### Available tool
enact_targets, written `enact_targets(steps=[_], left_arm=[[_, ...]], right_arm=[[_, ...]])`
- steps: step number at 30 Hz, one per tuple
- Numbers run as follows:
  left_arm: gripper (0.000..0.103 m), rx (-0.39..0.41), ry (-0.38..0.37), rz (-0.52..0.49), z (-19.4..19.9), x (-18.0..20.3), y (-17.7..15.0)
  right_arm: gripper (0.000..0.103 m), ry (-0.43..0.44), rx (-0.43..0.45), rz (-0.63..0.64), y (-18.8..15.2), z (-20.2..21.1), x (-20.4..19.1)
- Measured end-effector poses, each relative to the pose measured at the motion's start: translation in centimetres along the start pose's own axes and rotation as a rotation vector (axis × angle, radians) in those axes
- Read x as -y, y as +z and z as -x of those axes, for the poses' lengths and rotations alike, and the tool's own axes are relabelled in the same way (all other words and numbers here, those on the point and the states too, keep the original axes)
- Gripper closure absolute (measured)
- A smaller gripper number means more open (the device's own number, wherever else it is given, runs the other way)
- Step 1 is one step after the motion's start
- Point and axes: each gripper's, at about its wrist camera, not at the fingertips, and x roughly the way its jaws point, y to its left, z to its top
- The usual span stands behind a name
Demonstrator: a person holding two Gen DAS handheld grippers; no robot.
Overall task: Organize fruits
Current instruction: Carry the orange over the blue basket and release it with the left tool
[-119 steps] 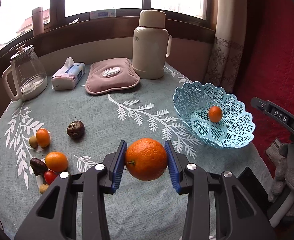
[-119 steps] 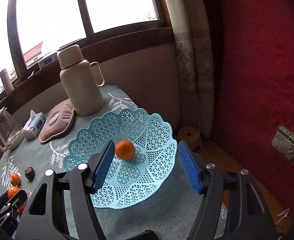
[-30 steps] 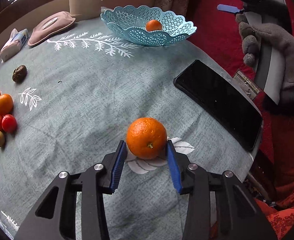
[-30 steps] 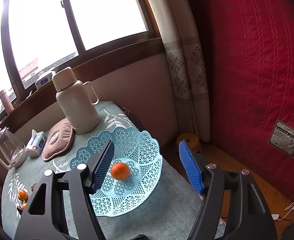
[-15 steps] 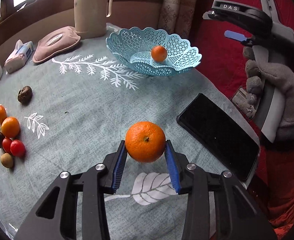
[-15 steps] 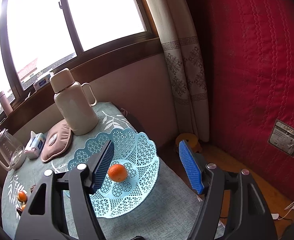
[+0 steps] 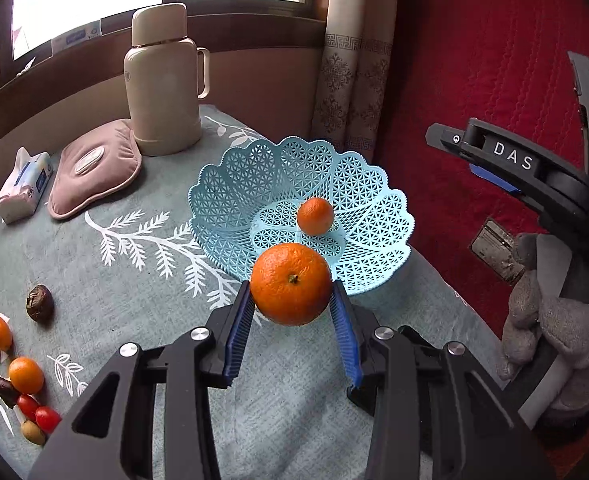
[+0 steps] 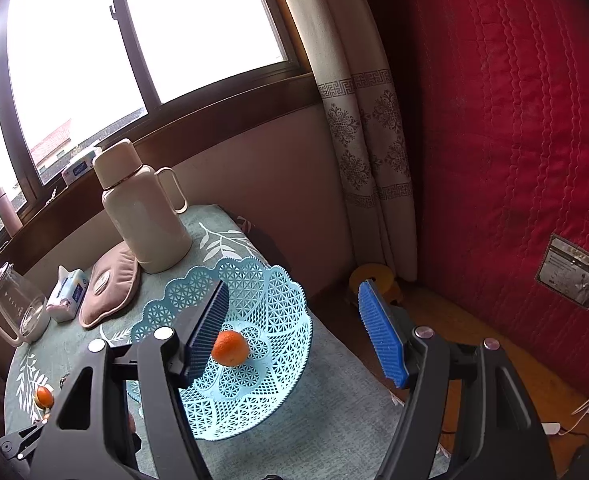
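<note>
text: "DAS" | on: right tongs (image 7: 494,172) black arm | other labels: unreadable

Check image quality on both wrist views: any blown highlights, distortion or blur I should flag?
Left wrist view: window blown out to white, fisheye bends the table edge, orange and basket are sharp. Right wrist view: window panes clipped to white, curtain and frame bow outward, corners vignetted dark, no motion blur.
</note>
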Motion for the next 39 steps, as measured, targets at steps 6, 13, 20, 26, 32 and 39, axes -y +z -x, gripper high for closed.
enact_targets(steps=[6, 13, 20, 26, 32, 39], left_arm=[[0.044, 0.009, 0.010, 0.016, -0.7, -0.8, 0.0], [0.039, 0.037, 0.044, 0.029, 0.4, -1.6, -0.1], [0.031, -0.064, 0.017, 0.026, 1.6, -1.9, -5.2], [0.031, -0.106, 0.003, 0.023, 0.6, -1.1, -7.9], [0.033, -0.111, -0.001, 0.012, -1.1, -0.7, -7.1], [0.063, -0.158, -0.031, 0.010, -2.9, -0.2, -7.1]], right_arm=[[0.034, -0.006, -0.010, 0.006, -0.3, -0.5, -0.1], [0.034, 0.001, -0.017, 0.015, -0.4, -0.6, -0.4], [0.034, -0.005, -0.001, -0.014, 0.0, -0.2, 0.5], [0.034, -0.002, -0.017, 0.001, -0.4, -0.3, 0.1], [0.034, 0.002, -0.013, 0.006, -0.4, -0.1, -0.2], [0.034, -0.010, -0.014, -0.014, 0.1, -0.3, 0.5]])
